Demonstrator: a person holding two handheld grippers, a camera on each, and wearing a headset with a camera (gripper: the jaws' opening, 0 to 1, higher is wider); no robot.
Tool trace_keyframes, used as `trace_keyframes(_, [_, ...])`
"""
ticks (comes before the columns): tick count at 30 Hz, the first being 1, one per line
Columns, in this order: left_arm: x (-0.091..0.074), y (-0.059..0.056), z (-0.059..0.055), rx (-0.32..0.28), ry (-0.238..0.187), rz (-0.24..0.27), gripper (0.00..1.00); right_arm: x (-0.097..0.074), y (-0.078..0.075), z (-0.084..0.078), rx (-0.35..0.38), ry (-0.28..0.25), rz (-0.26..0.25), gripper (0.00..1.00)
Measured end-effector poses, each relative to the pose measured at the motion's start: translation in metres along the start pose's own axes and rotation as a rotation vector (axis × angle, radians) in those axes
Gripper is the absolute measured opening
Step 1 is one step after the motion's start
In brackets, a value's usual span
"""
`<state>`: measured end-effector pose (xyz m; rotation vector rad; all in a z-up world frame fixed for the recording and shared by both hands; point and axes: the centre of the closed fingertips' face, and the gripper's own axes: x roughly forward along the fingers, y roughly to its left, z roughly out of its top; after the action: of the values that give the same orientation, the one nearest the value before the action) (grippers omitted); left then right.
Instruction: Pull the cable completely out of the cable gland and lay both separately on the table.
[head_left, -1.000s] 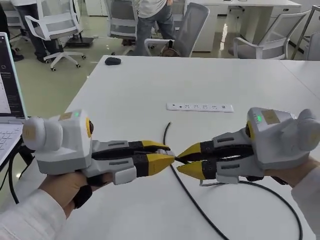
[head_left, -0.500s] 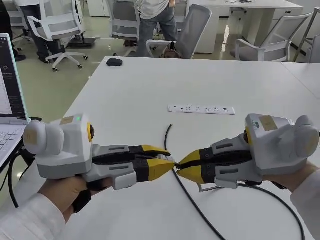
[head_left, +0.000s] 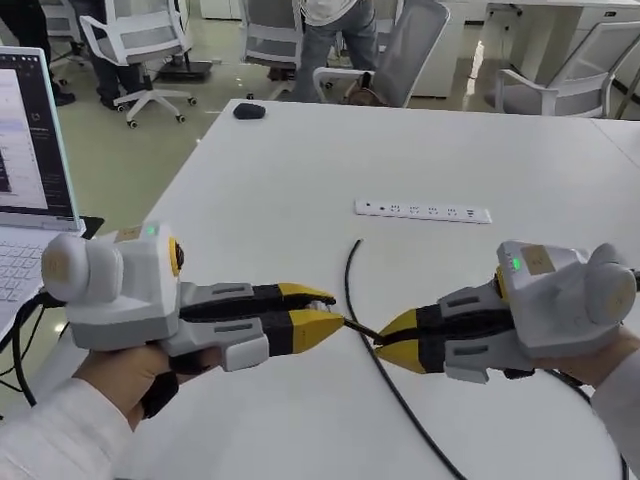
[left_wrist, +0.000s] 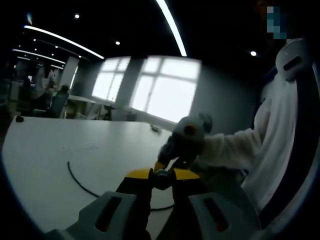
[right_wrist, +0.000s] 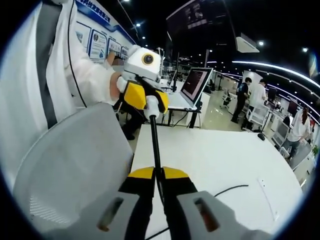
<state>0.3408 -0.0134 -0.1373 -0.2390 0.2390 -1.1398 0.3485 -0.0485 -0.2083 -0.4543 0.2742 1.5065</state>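
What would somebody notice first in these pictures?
Two white tools with yellow tips meet nose to nose low over the white table. The left tool pinches a small cable gland, and the right tool pinches the black cable coming out of it. Behind them a white power strip lies flat on the table, and a laptop stands open at the left edge.

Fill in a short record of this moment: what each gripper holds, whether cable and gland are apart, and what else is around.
left gripper: fingers shut on the cable gland
right gripper: fingers shut on the cable
separation: not yet; the cable runs straight from the right gripper into the cable gland
loose cable: curves across the table
also on table: power strip, mouse
off to the left: open laptop
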Motion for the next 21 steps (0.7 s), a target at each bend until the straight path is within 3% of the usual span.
trace_keyframes(5, [-0.007,0.006,-0.001,-0.006,-0.004,0.031,0.16,0.009,-0.004,-0.016,0.008,0.043,-0.003,0.03])
trace_keyframes(9, [-0.014,0.009,0.001,-0.018,-0.028,0.053,0.16,0.017,-0.007,-0.046,-0.014,0.168,0.002,0.03])
trace_keyframes(14, [-0.022,0.012,0.0,-0.025,-0.032,0.076,0.16,0.031,-0.009,-0.066,0.006,0.2,0.013,0.03])
trace_keyframes(21, [-0.034,0.02,-0.006,-0.05,-0.037,0.117,0.16,0.053,-0.016,-0.109,0.05,0.324,-0.009,0.04])
